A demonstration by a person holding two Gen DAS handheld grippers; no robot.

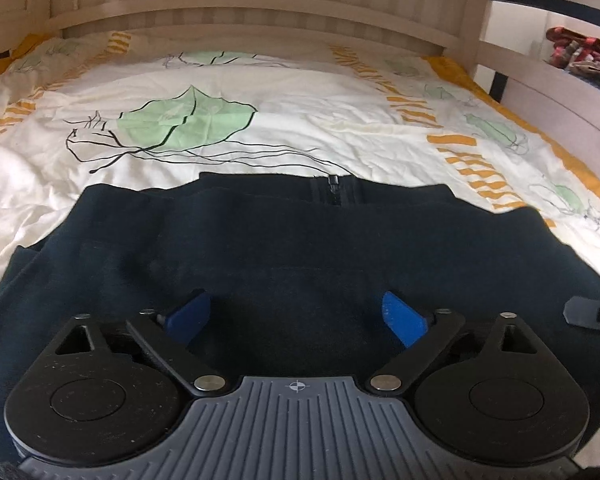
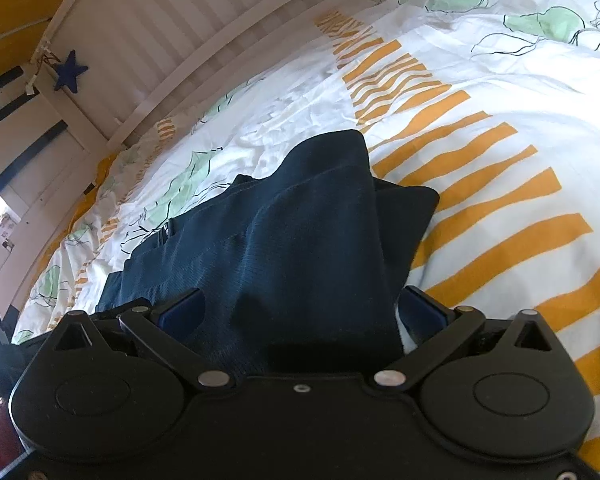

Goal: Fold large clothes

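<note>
A dark navy garment (image 1: 284, 248) lies spread on the bed, its zipper (image 1: 334, 190) at the far edge. My left gripper (image 1: 296, 314) hovers low over the near part of it. Its blue fingers (image 1: 400, 316) stand wide apart with nothing pinched between them. In the right wrist view a folded, bunched part of the same garment (image 2: 320, 220) rises between the fingers of my right gripper (image 2: 304, 308). Its jaws stand wide, and a strip of white sheet shows beside the right finger (image 2: 424, 308). The cloth hides the left pad.
The bed cover (image 1: 300, 120) is white with green leaves and orange stripes. A pale slatted headboard (image 1: 260, 4) runs along the far side, and a blue star (image 2: 70, 72) hangs on it. A shelf with coloured clutter (image 1: 576, 52) stands at the right.
</note>
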